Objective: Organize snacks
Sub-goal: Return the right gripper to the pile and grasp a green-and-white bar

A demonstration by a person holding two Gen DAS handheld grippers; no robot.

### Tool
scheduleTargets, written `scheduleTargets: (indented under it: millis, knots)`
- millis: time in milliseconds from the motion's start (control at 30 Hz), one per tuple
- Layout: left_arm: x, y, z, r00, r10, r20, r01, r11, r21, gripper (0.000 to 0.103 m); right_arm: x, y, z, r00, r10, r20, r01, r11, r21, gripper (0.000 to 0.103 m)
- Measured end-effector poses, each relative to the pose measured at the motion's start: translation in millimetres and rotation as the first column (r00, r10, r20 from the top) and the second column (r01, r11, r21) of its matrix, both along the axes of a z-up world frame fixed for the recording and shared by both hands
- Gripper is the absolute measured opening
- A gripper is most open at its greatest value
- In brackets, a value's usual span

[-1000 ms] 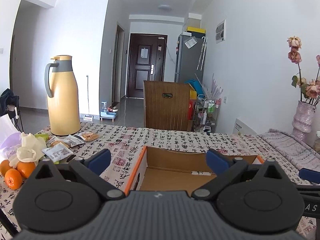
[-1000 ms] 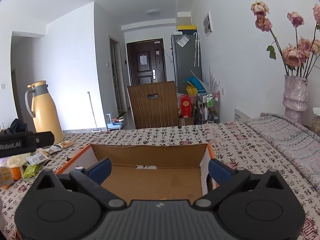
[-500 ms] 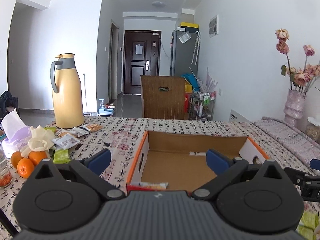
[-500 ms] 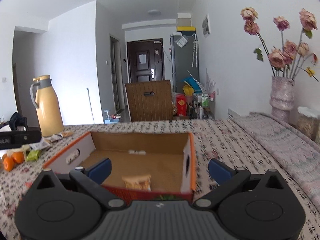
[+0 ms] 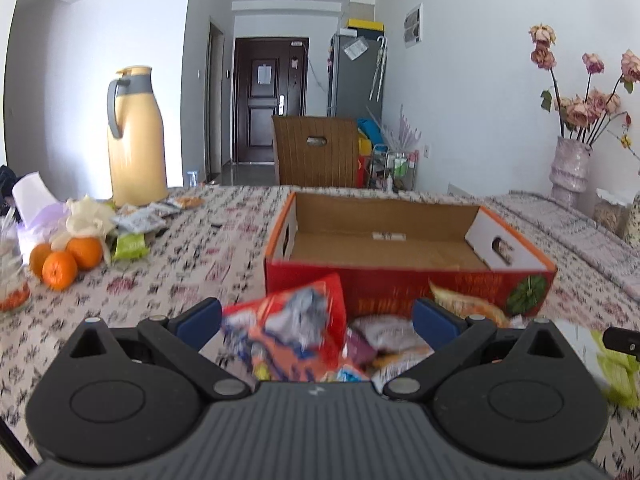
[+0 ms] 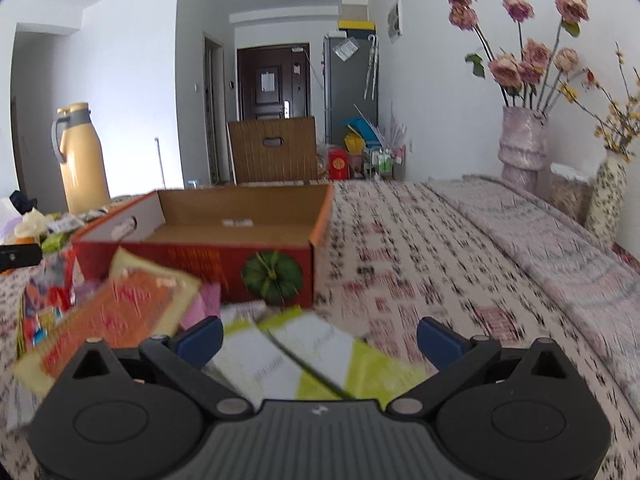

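Observation:
An open red and orange cardboard box (image 5: pixel 404 280) (image 6: pixel 192 256) lies on the patterned table, its inside bare. A pile of snack packets lies in front of it. In the left wrist view my left gripper (image 5: pixel 316 320) is open above a red and orange bag (image 5: pixel 292 332) and pale packets (image 5: pixel 388 332). In the right wrist view my right gripper (image 6: pixel 320 336) is open above white and green packets (image 6: pixel 312 356), with an orange packet (image 6: pixel 116 320) to the left. Neither gripper holds anything.
A yellow thermos jug (image 5: pixel 136 140), oranges (image 5: pixel 64 260), a tissue box (image 5: pixel 32 208) and more small packets (image 5: pixel 136 224) stand at the table's left. Vases of dried roses (image 6: pixel 524 136) and a folded grey cloth (image 6: pixel 560 232) are at the right. A wooden chair back (image 5: pixel 316 152) is behind the table.
Both grippers have pulled back from over the box toward the near table edge and tilted down. The snack pile in front of the box has come into view. Both stay open.

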State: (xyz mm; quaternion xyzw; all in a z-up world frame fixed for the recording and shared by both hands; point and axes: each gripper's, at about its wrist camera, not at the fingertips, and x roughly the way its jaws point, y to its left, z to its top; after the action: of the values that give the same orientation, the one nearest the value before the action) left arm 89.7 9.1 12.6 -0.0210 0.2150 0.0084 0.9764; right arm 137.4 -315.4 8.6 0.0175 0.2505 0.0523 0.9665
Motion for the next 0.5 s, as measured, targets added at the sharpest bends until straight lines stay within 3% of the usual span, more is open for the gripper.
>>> scheduleTargets:
  millis: [100,267,367,500]
  knots:
    - [-9.9,-0.7,-6.6,1.000,0.003,-0.017,-0.003,1.000,0.000,0.103,-10.8,-1.9,-7.3,1.000,0.002,-0.010,-0.002,1.000,-0.002,0.101]
    - [-22.4,-3.7,-14.4,0.999,-0.017,-0.041,0.016,0.999,-0.030,0.103,-17.3,5.8,-15.7,0.998,0.055,-0.029,-0.055,0.998,-0.004,0.087]
    - [-27.1,-6.7,-13.7,0.999,-0.025,-0.039,0.024,0.999,-0.024,0.103,-12.3,11.8,-17.7,0.995,0.091,-0.037,-0.091,0.996,-0.006,0.085]
    - [-33.8,-10.6,-12.6,0.999,-0.039,-0.036,0.038,0.999,-0.018,0.103,-0.2,16.6,-24.8,0.989,0.132,-0.066,-0.133,0.991,-0.012,0.072]
